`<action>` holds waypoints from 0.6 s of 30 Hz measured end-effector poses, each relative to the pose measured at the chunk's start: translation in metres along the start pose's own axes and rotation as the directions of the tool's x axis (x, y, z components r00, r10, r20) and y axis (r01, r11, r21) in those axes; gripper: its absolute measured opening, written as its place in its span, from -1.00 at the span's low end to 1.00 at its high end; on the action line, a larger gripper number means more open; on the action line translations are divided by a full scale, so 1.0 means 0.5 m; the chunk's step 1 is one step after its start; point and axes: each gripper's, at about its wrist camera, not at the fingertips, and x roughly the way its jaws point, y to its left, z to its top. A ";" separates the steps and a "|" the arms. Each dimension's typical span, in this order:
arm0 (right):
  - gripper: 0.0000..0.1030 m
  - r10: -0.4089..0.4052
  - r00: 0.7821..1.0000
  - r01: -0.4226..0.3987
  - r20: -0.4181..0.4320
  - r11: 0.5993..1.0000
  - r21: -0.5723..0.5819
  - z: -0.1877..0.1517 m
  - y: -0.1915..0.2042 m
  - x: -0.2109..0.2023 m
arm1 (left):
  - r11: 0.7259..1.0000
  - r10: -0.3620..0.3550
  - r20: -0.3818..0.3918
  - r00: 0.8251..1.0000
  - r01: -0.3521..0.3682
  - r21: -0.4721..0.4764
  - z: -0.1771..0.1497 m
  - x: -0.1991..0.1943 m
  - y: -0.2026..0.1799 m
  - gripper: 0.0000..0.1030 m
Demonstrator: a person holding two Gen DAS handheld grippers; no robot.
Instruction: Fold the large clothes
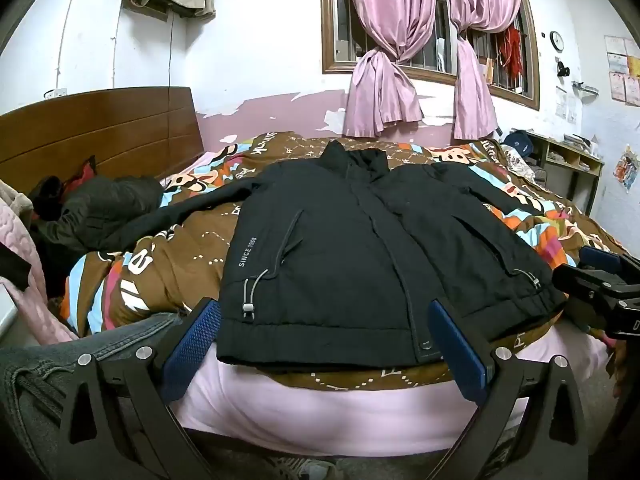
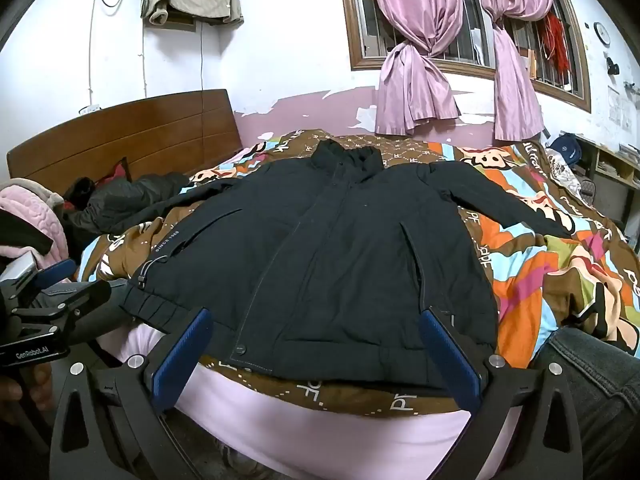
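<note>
Both jaws wide apart, empty. Black jacket (image 1: 352, 240) flat on bed (image 1: 320, 412). Right wrist alone shows sleeve end at 3 o'clock; left gripper (image 1: 324, 344), right gripper (image 2: 316, 352).

Jacket (image 1: 372, 248) flat on quilt (image 1: 168, 256) — headboard (image 1: 100, 128) left, window (image 1: 436, 20) behind.

The jacket's (image 1: 360, 240) left-hand sleeve runs into a dark heap of clothes (image 1: 100, 208) at the left of the frame, its cuff hidden. Papers (image 1: 624, 76) on the wall at far right are too small to read. The right gripper (image 1: 600, 292) is cut off by the right edge; jeans (image 2: 600, 392) by the lower right corner.
</note>
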 end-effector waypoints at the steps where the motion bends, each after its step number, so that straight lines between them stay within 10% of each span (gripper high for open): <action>1: 1.00 0.000 1.000 0.000 -0.001 1.000 0.000 0.000 0.000 -0.001 | 1.000 -0.001 0.002 1.000 0.001 -0.001 0.000 0.000 0.000 0.96; 18: 1.00 0.004 1.000 -0.004 -0.005 1.000 0.005 0.001 -0.002 0.000 | 1.000 0.002 0.001 1.000 -0.002 0.002 0.000 0.000 0.000 0.96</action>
